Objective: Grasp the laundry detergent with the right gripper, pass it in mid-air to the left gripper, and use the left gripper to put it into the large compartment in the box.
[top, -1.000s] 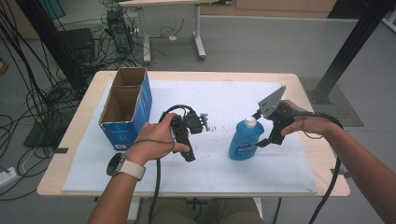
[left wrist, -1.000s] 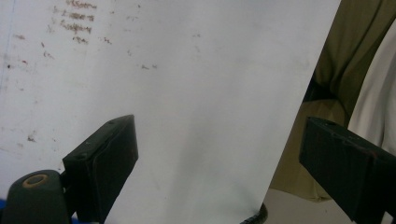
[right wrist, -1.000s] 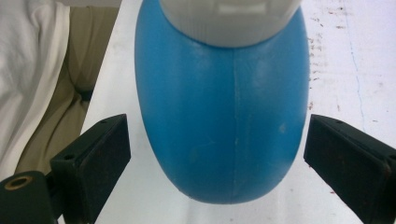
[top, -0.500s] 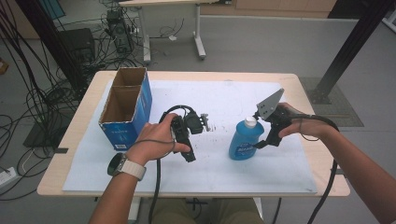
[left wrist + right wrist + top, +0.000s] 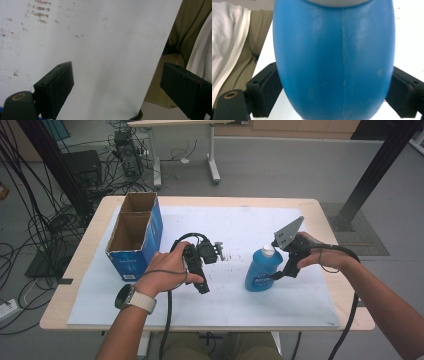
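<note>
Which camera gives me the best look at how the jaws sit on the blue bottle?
The right gripper view: the blue bottle sits between both jaws, which press its sides. The high view shows the whole bottle upright, but the right gripper hides the contact.

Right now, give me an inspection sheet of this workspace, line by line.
Surface: wooden table under a white sheet with faint brown marks near its middle.
Job's things: blue bottle, white cap, upright on the sheet; the right gripper view shows a jaw on each side of it.
Clutter: open blue box, two compartments, at the table's left; what it holds cannot be told.
Grippers: left gripper open over bare sheet; right gripper shut on the bottle.
Cables: one trails from each gripper toward the person; more lie tangled on the floor at left.
Surroundings: grey floor, second table's legs behind, black post at right.
</note>
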The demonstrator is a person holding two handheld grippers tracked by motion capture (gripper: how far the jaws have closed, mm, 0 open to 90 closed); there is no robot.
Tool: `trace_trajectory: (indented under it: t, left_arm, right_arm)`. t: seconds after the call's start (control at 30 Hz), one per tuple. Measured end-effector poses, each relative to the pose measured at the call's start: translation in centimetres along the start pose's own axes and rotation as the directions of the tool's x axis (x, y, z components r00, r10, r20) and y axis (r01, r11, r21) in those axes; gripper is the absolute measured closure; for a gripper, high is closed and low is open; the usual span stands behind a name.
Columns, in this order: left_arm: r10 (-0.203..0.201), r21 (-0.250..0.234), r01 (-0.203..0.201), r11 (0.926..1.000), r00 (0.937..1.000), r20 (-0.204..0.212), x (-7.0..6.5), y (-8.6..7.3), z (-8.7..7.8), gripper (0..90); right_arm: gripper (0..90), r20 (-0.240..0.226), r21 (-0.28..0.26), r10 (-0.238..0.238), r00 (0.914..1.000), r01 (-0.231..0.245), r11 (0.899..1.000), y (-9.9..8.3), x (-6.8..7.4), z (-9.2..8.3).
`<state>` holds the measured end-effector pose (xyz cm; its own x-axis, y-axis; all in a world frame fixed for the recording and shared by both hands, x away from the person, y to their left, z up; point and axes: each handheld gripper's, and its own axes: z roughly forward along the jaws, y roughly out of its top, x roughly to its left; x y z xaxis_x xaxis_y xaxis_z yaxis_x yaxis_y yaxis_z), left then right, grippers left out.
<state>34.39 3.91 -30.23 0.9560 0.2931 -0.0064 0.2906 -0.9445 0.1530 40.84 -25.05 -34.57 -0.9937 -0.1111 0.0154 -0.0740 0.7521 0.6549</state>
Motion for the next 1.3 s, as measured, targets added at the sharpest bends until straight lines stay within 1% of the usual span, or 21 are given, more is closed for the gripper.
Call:
trace_trajectory:
  t: [0.57, 0.6, 0.77, 1.07, 1.2, 1.3]
  left_arm:
    - [-0.004, -0.001, 0.004, 1.0000, 1.0000, 0.004, 0.1, 0.0, 0.2, 12.1]
    - [-0.006, 0.002, 0.006, 1.0000, 1.0000, 0.005, 0.1, 0.0, 0.3, 12.1]
    - [-0.006, 0.002, 0.006, 1.0000, 1.0000, 0.008, 0.1, 0.0, 0.4, 12.1]
    - [-0.006, 0.002, 0.006, 1.0000, 0.9999, 0.009, 0.2, 0.0, 0.5, 12.1]
    - [-0.006, 0.005, 0.006, 1.0000, 0.9999, 0.009, 0.2, -0.1, 0.5, 12.2]
    - [-0.008, 0.003, 0.008, 1.0000, 0.9999, 0.009, 0.2, 0.0, 0.6, 12.5]
  right_arm:
    - [17.0, -0.017, -0.039, 0.008, 0.9998, -0.009, 0.999, -0.7, -0.1, 0.6]
    - [17.6, -0.019, -0.052, 0.008, 0.9998, -0.009, 0.999, -0.8, -0.1, 0.7]
    - [18.9, -0.024, -0.058, 0.006, 0.9997, -0.007, 0.998, -1.0, -0.2, 1.0]
    - [21.5, -0.027, -0.081, -0.001, 0.9996, -0.002, 0.997, -0.8, -0.3, 1.1]
    - [23.1, -0.027, -0.102, 0.004, 0.9996, -0.007, 0.995, -1.0, -0.3, 1.2]
    - [24.8, -0.031, -0.102, 0.000, 0.9995, -0.003, 0.995, -1.0, -0.3, 1.3]
